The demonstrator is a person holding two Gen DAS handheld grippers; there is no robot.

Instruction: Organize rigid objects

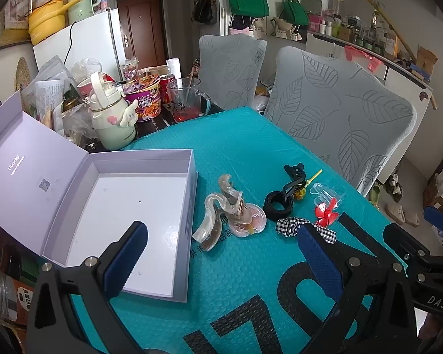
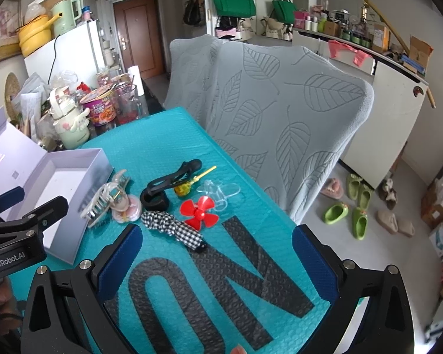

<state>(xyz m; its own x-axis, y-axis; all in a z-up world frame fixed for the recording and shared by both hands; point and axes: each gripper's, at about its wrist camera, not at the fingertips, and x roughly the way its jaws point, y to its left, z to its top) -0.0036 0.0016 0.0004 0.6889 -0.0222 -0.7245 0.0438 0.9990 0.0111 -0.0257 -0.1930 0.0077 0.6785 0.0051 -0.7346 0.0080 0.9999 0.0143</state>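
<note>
An open, empty lilac box [image 1: 138,206] sits on the teal mat at the left; it also shows in the right wrist view [image 2: 65,177]. Right of it lie a translucent claw hair clip [image 1: 218,215] [image 2: 106,200], a pink round case [image 1: 251,218] [image 2: 130,206], a black strap [image 1: 283,200] [image 2: 165,185], a checked bow [image 1: 298,227] [image 2: 174,227], a red propeller [image 1: 326,209] [image 2: 200,209], a clear propeller [image 2: 221,191] and a yellow-handled piece [image 2: 189,184]. My left gripper [image 1: 221,256] is open and empty, above the mat near the box. My right gripper [image 2: 218,256] is open and empty, short of the bow.
Cups, a cream bottle [image 1: 109,118], noodle bowls and a glass mug [image 1: 189,100] crowd the table's far left. Two leaf-patterned chairs [image 1: 339,112] stand along the table's right side. Slippers [image 2: 351,206] lie on the floor beyond the table's right edge.
</note>
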